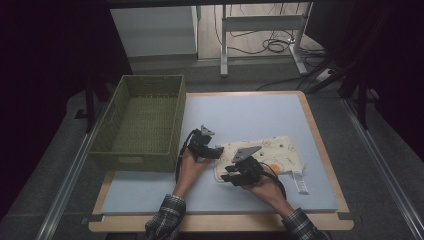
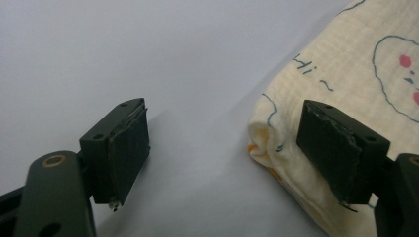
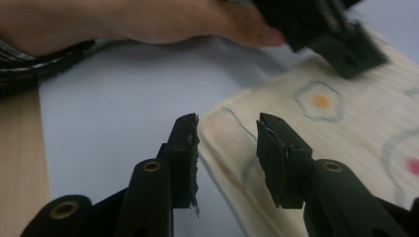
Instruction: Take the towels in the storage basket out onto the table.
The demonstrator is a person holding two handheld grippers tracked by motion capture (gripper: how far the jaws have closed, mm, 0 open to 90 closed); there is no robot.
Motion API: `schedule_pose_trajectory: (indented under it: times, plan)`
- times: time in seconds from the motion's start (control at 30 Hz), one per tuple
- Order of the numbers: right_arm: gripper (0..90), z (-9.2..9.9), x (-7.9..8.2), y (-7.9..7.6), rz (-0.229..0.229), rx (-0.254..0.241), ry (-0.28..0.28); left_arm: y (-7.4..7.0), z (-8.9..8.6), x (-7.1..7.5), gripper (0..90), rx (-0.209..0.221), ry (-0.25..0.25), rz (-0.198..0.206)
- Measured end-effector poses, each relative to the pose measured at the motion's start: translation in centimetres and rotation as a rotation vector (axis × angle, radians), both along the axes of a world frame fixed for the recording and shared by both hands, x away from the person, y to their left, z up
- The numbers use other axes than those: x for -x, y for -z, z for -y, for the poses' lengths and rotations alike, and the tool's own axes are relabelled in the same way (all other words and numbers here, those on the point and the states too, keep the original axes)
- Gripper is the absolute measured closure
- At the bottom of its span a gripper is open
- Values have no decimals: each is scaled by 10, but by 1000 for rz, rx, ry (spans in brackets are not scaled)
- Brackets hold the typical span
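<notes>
We see a pale yellow cloth (image 2: 346,64) with a fine crinkled weave like soft muslin, matt, printed with blue outlines and pink and orange dots. A white strap (image 1: 300,181) trails from one edge. The mat (image 1: 250,112) beneath it looks smooth, matt and pale blue-grey, laid on a table (image 1: 327,165) with a light wood-grain border. The basket (image 1: 142,120) is olive green with a coarse woven texture. On the left gripper (image 2: 225,148) and the right gripper (image 3: 226,148), the black jaws look like matt plastic; their 2 pads each appear rubbery, with frayed, ragged edges.
</notes>
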State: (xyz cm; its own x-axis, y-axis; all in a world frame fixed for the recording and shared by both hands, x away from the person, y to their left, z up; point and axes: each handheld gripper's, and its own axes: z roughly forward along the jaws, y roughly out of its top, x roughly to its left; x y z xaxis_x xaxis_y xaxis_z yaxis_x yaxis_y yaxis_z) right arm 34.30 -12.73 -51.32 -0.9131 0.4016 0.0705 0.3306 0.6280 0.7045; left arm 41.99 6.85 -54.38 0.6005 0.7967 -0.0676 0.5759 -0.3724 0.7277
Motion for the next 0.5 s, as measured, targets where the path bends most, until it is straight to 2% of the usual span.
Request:
schedule_pose_trajectory:
  times: [0.13,0.23,0.3,0.4,0.43,0.47,0.5]
  plan:
    - [596,-19,3,5,0,21,-26,0,0,0,204,3,-2,1]
    - [591,-28,4,10,5,49,-22,0,0,0,205,5,-5,2]
    - [643,-32,8,13,42,84,-2,0,-1,0,236,6,-18,7]
    - [731,-32,12,13,83,114,12,-1,-3,1,336,19,-36,10]
    - [758,-32,12,12,85,116,19,-1,-3,1,357,17,-19,16]
    - [794,-31,12,12,83,116,24,-1,-3,2,423,20,17,24]
    - [818,-31,12,12,88,122,28,-2,-1,4,532,26,50,23]
